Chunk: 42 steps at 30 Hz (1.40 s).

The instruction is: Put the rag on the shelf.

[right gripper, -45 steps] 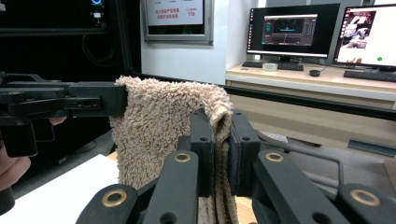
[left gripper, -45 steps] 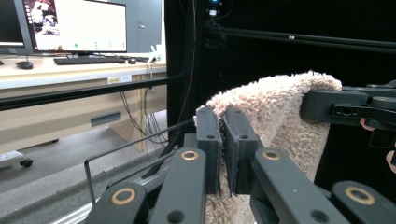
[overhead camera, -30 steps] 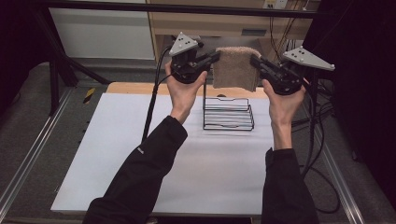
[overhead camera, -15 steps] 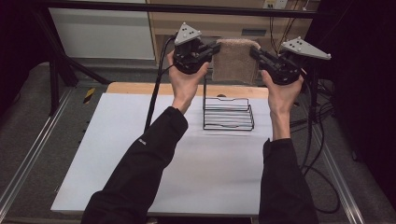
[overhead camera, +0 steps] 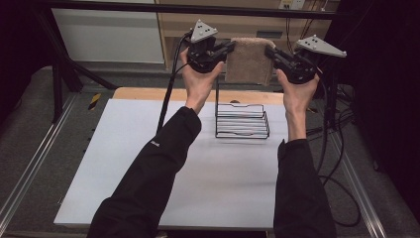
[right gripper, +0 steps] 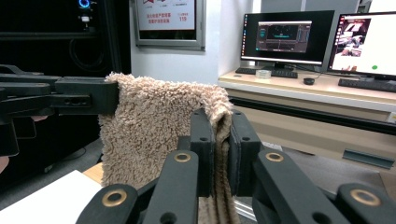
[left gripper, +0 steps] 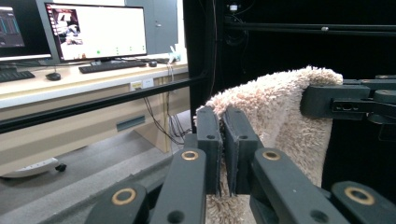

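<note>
**Above the table's far edge: one towel, two grips**

Above the far edge, one shaggy beige terry-cloth towel (overhead camera: 249, 60) hangs in the air, its top corners pinched by the left gripper (overhead camera: 229, 48) and right gripper (overhead camera: 270, 51). Below stands one black wire rack (overhead camera: 242, 121) on the white table (overhead camera: 129, 163), open surface all round it.
</note>
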Tool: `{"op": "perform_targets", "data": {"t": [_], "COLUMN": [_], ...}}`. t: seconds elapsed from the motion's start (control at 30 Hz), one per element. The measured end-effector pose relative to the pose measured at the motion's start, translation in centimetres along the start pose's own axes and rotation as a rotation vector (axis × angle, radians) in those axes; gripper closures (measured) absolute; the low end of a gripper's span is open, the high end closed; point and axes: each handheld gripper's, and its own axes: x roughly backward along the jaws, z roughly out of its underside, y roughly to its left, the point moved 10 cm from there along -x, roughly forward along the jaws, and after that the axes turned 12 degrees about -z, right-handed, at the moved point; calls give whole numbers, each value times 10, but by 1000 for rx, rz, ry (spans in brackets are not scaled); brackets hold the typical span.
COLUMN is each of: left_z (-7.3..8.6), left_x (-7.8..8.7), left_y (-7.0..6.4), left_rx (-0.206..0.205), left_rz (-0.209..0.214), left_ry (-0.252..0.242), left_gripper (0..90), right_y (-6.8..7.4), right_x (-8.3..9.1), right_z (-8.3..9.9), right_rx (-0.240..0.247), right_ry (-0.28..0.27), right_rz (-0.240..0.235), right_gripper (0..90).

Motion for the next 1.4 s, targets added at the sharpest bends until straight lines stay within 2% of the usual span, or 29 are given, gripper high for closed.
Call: {"op": "perform_targets", "data": {"t": [0.13,0.53,0.9,1.4], "left_z": [4,25,44,57], "left_x": [-4,-14,-14,-3], "left_y": [3,7,0,-17], "left_rx": [7,1,-24,-61], "left_rz": [3,14,40,77], "left_ry": [10,45,77,84], "left_gripper": [854,854,854,854], "right_y": [-2,-10,-11,-9], "right_x": [-3,-12,-8,6], "right_z": [1,20,47,60], "right_rx": [0,-2,-25,-30], "right_ry": [12,54,80,71], "right_rz": [7,0,-13,-21], "right_gripper": [830,829,828,825]}}
